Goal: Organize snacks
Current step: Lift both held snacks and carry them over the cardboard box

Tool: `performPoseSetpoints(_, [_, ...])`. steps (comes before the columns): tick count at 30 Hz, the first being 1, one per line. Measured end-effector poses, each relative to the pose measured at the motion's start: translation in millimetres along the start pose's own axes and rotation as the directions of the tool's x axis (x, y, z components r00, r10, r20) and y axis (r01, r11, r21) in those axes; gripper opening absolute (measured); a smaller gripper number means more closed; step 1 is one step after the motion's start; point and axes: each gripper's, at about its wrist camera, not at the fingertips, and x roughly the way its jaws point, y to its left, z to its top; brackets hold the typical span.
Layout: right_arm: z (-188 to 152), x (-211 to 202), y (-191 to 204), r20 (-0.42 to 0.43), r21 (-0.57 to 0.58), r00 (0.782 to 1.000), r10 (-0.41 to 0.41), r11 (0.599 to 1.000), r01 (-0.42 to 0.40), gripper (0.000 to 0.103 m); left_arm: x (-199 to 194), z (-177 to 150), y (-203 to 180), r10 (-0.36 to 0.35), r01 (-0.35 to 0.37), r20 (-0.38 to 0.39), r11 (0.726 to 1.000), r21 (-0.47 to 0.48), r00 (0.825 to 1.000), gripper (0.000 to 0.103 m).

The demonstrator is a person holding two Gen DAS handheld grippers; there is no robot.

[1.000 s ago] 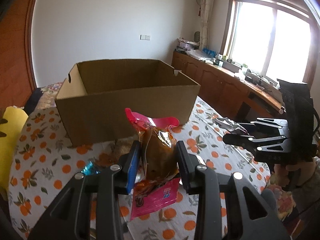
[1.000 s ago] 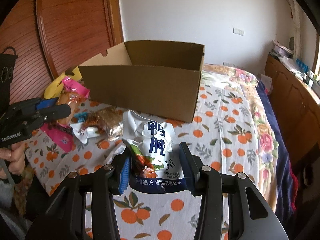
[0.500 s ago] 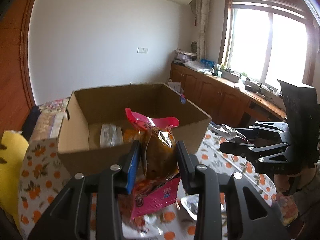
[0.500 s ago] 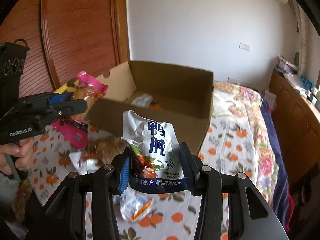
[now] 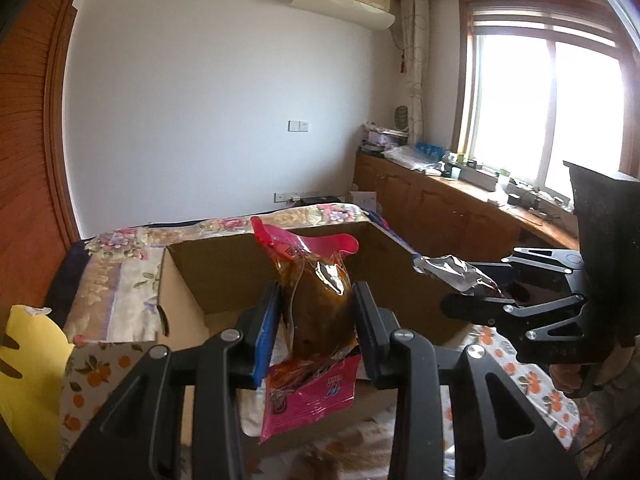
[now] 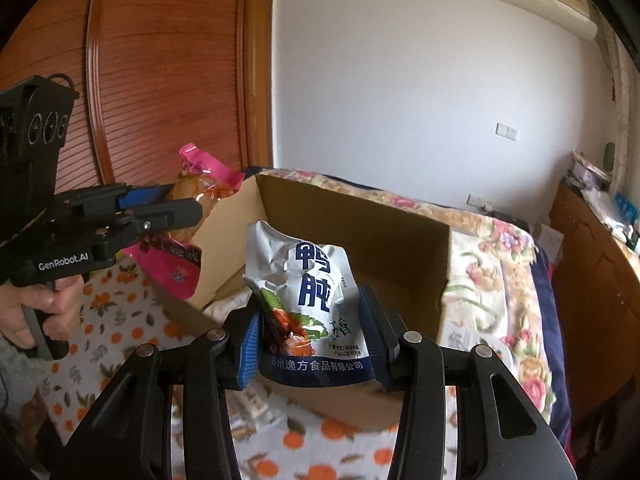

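1. A pink snack pouch point(image 5: 320, 312) with brown contents is being clamped between the fingers point(image 5: 267, 328) of the left gripper point(image 5: 316, 330); both pads are being pressed against its sides

2. The pink snack pouch is being held upright, with its pink top seal uppermost and its printed pink lower end hanging below the fingers

3. In the left wrist view, the pouch is being held over the near part of an open cardboard box point(image 5: 188, 276)

4. A white and blue snack bag point(image 6: 308, 304) printed with large blue characters is being clamped between the fingers point(image 6: 250, 344) of the right gripper point(image 6: 310, 340)

5. In the right wrist view, the white and blue snack bag is being held above the near wall of the cardboard box point(image 6: 404, 236), in front of its open interior

6. The box is being carried by a desk covered with an orange-patterned cloth point(image 6: 120, 320)

7. In the left wrist view, the right gripper point(image 5: 476, 288) is being seen side-on at the right, with the crumpled silver end of its bag projecting towards the box

8. In the right wrist view, the left gripper point(image 6: 180, 208) is being seen at the left, gripped by a hand point(image 6: 28, 312), with its pouch beside the left wall of the box

9. The contents of the box are largely being hidden by the held packets; only a pale item on its floor is being shown
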Motion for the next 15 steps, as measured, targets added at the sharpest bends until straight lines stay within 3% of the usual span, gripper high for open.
performPoseSetpoints(8, [4.6,52.7,-6.1,-0.042,0.012,0.999,0.013,1.000,-0.012,0.045,30.7,-10.0,25.7,0.014,-0.015,-0.037,0.999,-0.043,0.999,0.035])
performPoseSetpoints(15, [-3.0,80.2,-7.1,-0.084,0.023,0.996,0.015,1.000,-0.014,0.045,48.5,-24.7,26.1,0.008,-0.012,-0.082,0.998,-0.056,0.997,0.036])
